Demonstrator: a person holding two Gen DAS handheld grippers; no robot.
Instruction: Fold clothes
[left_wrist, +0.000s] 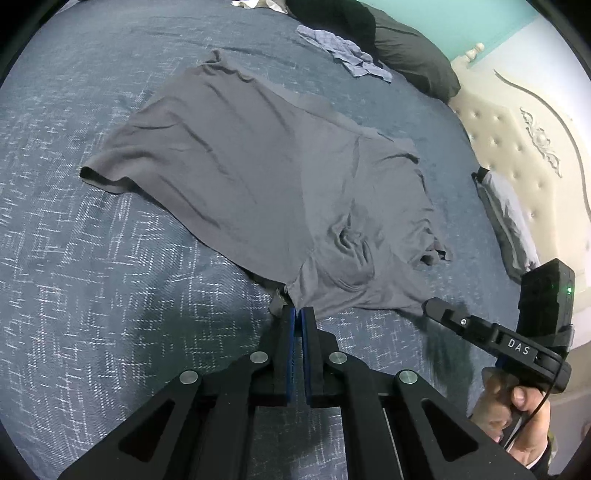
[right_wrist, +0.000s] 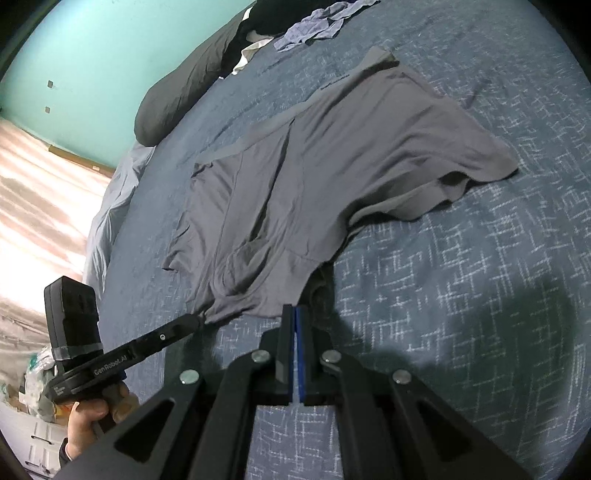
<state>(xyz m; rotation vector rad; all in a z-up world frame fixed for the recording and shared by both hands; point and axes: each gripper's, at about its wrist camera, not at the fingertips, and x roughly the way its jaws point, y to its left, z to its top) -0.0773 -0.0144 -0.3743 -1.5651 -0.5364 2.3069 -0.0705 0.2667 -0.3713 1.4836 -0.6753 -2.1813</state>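
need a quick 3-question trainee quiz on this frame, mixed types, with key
1. Short answer: which garment's near edge do the left hand-held gripper and the right hand-held gripper pinch?
2. True or false: the bedspread is plain white.
3. What lies beside the dark pillow? A: a crumpled blue cloth. B: a red towel. C: a pair of shoes.

Key:
1. The gray shorts, spread out on the bed.
2. False: it is blue with a white pattern.
3. A.
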